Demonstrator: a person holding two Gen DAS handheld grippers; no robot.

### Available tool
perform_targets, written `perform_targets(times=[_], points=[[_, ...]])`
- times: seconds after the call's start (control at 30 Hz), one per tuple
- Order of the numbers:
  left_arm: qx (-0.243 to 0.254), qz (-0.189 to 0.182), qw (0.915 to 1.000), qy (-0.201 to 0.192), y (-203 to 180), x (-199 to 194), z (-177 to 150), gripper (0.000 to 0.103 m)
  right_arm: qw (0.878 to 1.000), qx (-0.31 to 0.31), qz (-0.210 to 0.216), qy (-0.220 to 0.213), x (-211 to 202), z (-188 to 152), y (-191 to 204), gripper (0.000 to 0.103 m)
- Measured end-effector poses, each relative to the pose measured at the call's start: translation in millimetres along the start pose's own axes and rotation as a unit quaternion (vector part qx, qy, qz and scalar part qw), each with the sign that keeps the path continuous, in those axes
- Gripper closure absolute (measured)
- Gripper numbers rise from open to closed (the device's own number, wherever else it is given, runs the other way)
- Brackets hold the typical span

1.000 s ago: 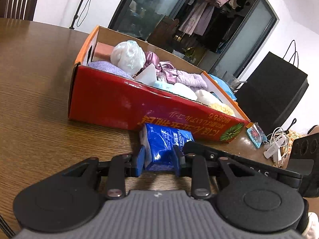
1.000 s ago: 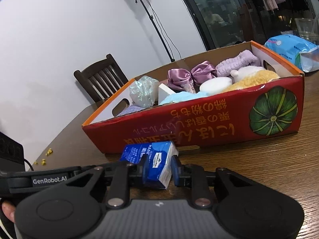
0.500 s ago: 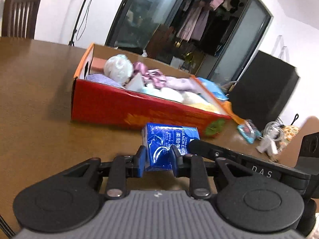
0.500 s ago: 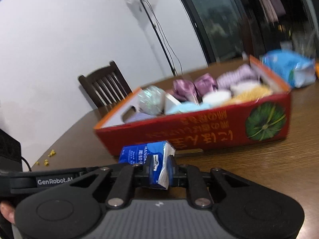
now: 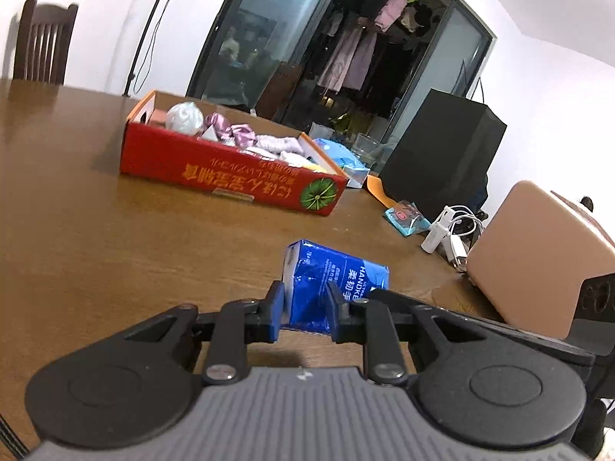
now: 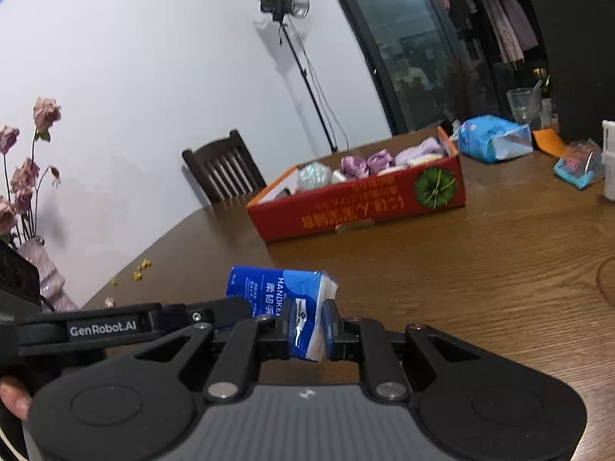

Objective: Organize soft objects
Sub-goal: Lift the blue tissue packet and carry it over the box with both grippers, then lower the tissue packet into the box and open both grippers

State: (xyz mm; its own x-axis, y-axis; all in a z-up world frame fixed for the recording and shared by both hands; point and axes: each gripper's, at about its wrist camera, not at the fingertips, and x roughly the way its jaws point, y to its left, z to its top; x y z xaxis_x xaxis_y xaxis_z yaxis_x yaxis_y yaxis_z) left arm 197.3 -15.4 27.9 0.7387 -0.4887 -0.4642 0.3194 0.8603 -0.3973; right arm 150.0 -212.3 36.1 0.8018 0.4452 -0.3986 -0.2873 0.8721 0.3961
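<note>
Left wrist: tissue pack (image 5: 334, 284) half hidden

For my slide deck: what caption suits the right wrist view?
Both grippers pinch a blue tissue pack above the wooden table, away from the red box of soft items.

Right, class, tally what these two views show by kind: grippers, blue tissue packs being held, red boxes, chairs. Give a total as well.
Grippers: 2 (left gripper, right gripper; both pinch the one pack, and their jaws have just been closing on it)
Pack: 1
Box: 1
Chair: 1
Total: 5
</note>
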Motion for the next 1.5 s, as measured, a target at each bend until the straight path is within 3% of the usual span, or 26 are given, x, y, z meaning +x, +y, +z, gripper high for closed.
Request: perform_targets(times=[0.2,0.33,0.47,0.6,0.7,0.87,0.93,1.03,1.13,1.27,1.3,1.4,1.5], points=[[0.006,-0.01,0.9999,-0.007,0.4,14.5,21.0,0.08,1.0,-0.005,0.004,-0.01,5.4,15.4,-8.5,0.089],[0.019,-0.024,0.9989,-0.034,8.9,41.6,66.6,0.081,0.999,-0.034,0.01,-0.031,30.1,66.9,-15.5,0.089],[0.028,-0.002,0.9985,-0.047,27.1,73.5,117.4,0.081,0.998,-0.048,0.019,-0.024,84.6,120.6,-20.3,0.089],[0.037,0.049,0.9969,-0.048,54.3,101.4,156.3,0.08,0.998,-0.027,0.052,0.01,156.1,159.4,-25.4,0.089],[0.033,0.08,0.9959,-0.027,85.0,128.3,174.4,0.081,0.997,-0.02,0.065,0.044,212.9,176.4,-24.5,0.089],[0.038,0.134,0.9894,0.039,118.8,176.2,175.1,0.081,0.988,0.012,0.074,0.135,298.0,171.8,-38.1,0.086],[0.053,0.136,0.9874,0.06,119.0,187.9,168.6,0.081,0.981,0.038,0.074,0.176,315.0,163.2,-50.7,0.086],[0.075,0.127,0.9861,0.077,109.1,198.4,165.2,0.08,0.982,0.033,0.051,0.178,309.3,160.6,-54.1,0.086],[0.069,0.112,0.9867,0.095,110.0,212.1,166.6,0.08,0.986,0.011,0.014,0.168,298.0,169.1,-45.3,0.076],[0.057,0.099,0.9877,0.106,120.7,221.4,169.3,0.079,0.984,-0.014,-0.024,0.176,300.7,175.0,-35.6,0.079],[0.058,0.102,0.9874,0.106,120.5,221.5,169.7,0.073,0.984,-0.018,-0.027,0.176,299.3,176.6,-33.4,0.079],[0.061,0.099,0.9879,0.102,119.2,201.9,172.4,0.062,0.985,-0.034,-0.028,0.166,280.3,183.5,-24.1,0.079],[0.07,0.106,0.9893,0.072,108.1,170.9,183.6,0.061,0.988,-0.054,-0.03,0.139,246.9,199.0,-13.6,0.073]])
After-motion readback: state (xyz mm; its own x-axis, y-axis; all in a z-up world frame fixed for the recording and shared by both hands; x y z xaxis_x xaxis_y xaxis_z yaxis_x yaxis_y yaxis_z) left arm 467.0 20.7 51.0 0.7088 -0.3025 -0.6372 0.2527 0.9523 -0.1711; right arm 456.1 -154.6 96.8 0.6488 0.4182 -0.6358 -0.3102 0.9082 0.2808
